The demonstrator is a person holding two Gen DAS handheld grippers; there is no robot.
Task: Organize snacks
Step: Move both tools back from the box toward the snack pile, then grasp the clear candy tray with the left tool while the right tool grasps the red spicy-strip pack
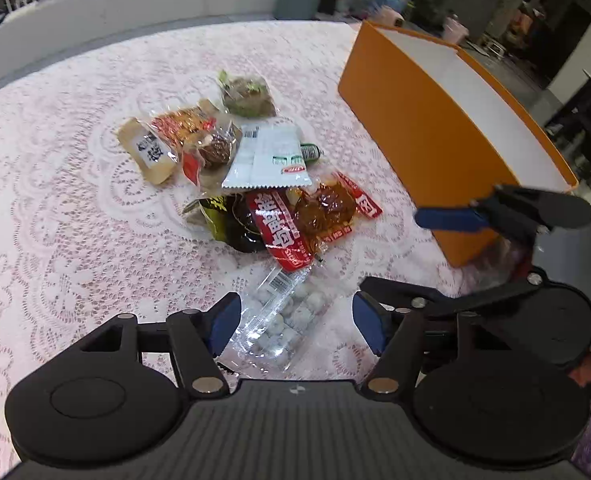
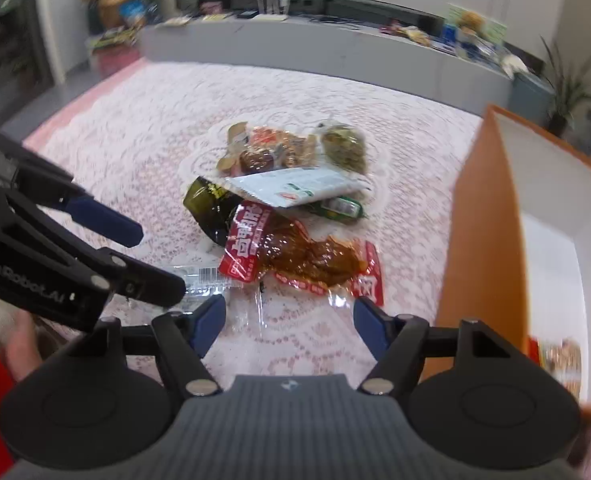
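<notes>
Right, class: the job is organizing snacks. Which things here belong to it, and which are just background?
Part of the job:
clear pack of white candies
red snack packets
white sachet
orange box
left gripper
right gripper

Just lying about:
lace tablecloth
potted plant
grey counter

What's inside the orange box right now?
In the right wrist view, the orange box shows white inner walls and one colourful packet at its bottom, blurred. The near wall hides the rest.
</notes>
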